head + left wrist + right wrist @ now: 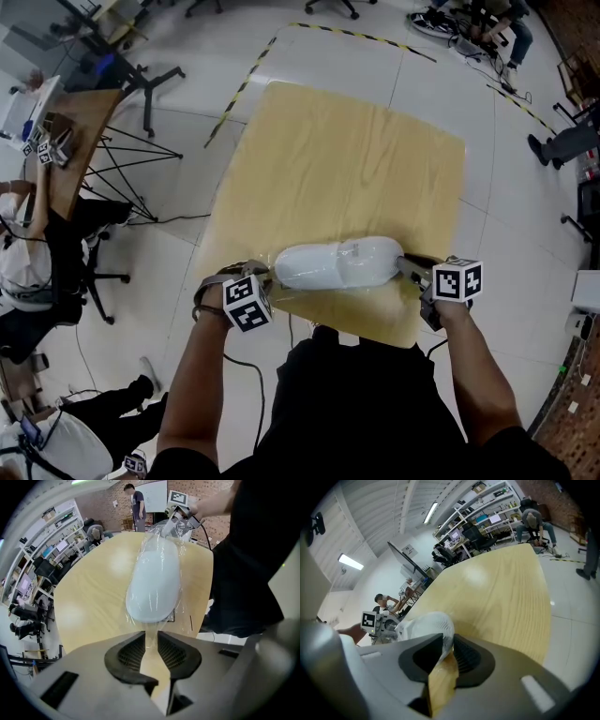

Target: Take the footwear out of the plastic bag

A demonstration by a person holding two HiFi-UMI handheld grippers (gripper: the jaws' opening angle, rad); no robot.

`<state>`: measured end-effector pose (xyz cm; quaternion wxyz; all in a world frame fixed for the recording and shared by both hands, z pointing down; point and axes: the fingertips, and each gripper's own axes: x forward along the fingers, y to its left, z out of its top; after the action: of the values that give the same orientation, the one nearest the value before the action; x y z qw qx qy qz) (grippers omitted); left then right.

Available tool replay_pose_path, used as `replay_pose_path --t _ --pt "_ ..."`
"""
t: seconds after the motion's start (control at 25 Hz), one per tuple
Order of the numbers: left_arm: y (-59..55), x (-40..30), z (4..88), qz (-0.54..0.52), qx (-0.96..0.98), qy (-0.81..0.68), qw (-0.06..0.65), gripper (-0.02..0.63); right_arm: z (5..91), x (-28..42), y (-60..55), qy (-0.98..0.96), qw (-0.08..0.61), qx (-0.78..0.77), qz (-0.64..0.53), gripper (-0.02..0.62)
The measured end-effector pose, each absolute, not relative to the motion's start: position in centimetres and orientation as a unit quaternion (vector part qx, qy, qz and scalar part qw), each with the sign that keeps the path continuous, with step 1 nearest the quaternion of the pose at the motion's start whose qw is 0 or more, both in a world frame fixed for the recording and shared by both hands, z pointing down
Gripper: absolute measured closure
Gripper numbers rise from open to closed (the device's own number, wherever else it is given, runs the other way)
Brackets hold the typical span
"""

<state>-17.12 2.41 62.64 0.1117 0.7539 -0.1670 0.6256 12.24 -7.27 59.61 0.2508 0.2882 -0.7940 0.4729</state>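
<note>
A white shoe (337,264) sealed in a clear plastic bag (154,578) lies crosswise on the wooden table (356,159), near its front edge. My left gripper (267,277) is at the bag's left end. In the left gripper view (151,637) a thin tail of the film runs between its pads, which pinch it. At the bag's right end my right gripper (405,265) is shut on bunched plastic, and the white shoe bulges just beyond its jaws (449,641). The shoe is still wholly inside the bag.
The table's front edge (356,328) is right under both grippers. A desk (75,141) and office chairs (94,272) stand at the left with seated people. Yellow-black tape (239,89) marks the floor behind.
</note>
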Motion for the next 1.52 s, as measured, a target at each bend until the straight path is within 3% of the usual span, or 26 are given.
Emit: replay_pose_path --t 1.4,1.52 --pt "1.9 -24.2 62.2 0.675 0.705 -0.199 0.087 0.547 59.9 13.1 -7.8 -0.791 0.267 0.297 0.464 0.520" --pt "2.1 -24.2 62.0 0.665 0.713 -0.197 0.102 0.492 60.0 13.1 -7.8 -0.790 0.268 0.299 0.463 0.520"
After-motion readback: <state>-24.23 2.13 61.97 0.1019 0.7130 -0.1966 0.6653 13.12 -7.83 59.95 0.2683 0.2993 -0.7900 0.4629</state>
